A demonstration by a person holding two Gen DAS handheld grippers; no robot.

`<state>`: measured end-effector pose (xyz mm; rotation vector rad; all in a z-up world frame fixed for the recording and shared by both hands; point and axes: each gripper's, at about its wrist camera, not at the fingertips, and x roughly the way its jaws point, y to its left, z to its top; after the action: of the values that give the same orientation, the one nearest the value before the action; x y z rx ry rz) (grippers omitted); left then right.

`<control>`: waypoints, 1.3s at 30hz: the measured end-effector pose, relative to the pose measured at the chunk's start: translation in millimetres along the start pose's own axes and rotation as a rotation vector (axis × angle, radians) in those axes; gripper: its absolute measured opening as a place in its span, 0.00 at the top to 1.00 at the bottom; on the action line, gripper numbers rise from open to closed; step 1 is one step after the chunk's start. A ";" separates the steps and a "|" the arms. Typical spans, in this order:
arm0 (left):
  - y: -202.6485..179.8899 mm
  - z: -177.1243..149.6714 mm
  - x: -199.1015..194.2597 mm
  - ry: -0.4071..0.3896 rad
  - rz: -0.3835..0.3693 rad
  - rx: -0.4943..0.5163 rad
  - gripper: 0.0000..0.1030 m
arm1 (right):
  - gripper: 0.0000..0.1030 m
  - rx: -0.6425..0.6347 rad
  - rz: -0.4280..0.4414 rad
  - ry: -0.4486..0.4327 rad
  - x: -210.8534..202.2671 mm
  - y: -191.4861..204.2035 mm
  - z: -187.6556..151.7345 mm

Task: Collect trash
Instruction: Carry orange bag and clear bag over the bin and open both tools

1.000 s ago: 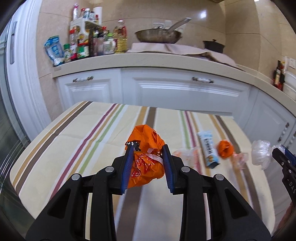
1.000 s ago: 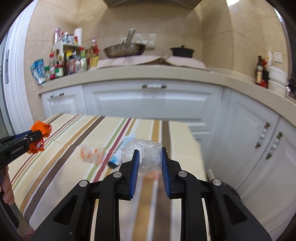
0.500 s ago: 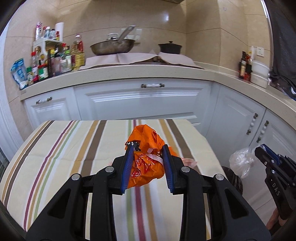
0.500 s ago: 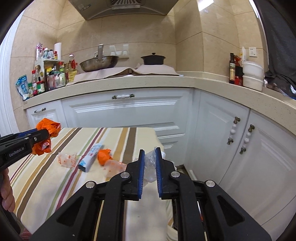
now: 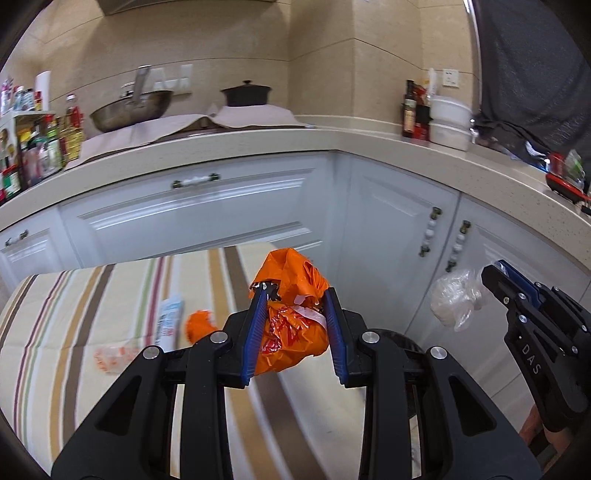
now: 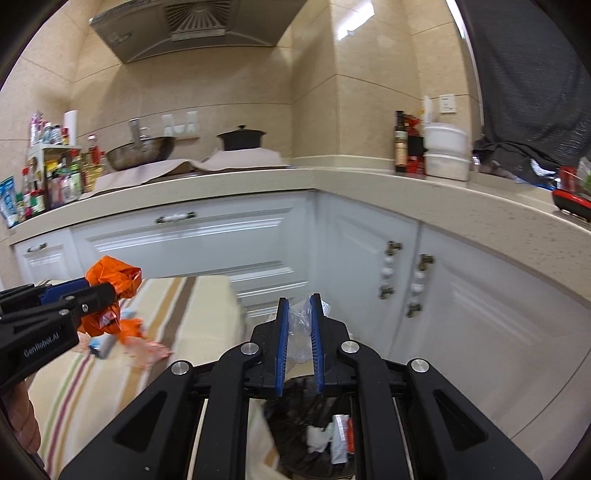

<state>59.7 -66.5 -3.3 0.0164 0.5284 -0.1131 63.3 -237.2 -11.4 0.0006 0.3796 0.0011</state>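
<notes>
Now orange bag (image 5: 291, 325) sits clamped within left hand-held gripper (image 5: 295, 295).

Beige tiled walls (image 6: 369, 110); white cabinets (image 5: 192, 221) beneath an L-shaped stone counter (image 6: 332, 181); steel range hood (image 6: 192, 29) above; striped desk (image 5: 74, 314) in front.

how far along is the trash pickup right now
Done: a few scraps already lie in the bin. In hand: the left tongs grip an orange bag; the right tongs pinch a clear plastic bag above the bin. Left: a blue-white wrapper, an orange scrap and a clear wrapper on the striped table.
</notes>
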 end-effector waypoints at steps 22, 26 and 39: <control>-118.4 -25.3 131.9 0.188 -0.062 0.122 0.68 | 0.84 0.090 -0.035 0.104 83.8 -86.5 -42.8; -119.8 -27.3 144.7 0.210 -0.055 0.107 0.47 | 0.70 0.110 -0.041 0.128 95.1 -92.8 -49.9; -101.8 -18.6 127.4 0.176 -0.054 0.097 0.45 | 0.65 0.112 -0.044 0.123 84.7 -78.8 -40.2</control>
<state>148.2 -179.9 -82.1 0.1074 0.6990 -0.1913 127.1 -315.8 -80.2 0.1028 0.5019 -0.0636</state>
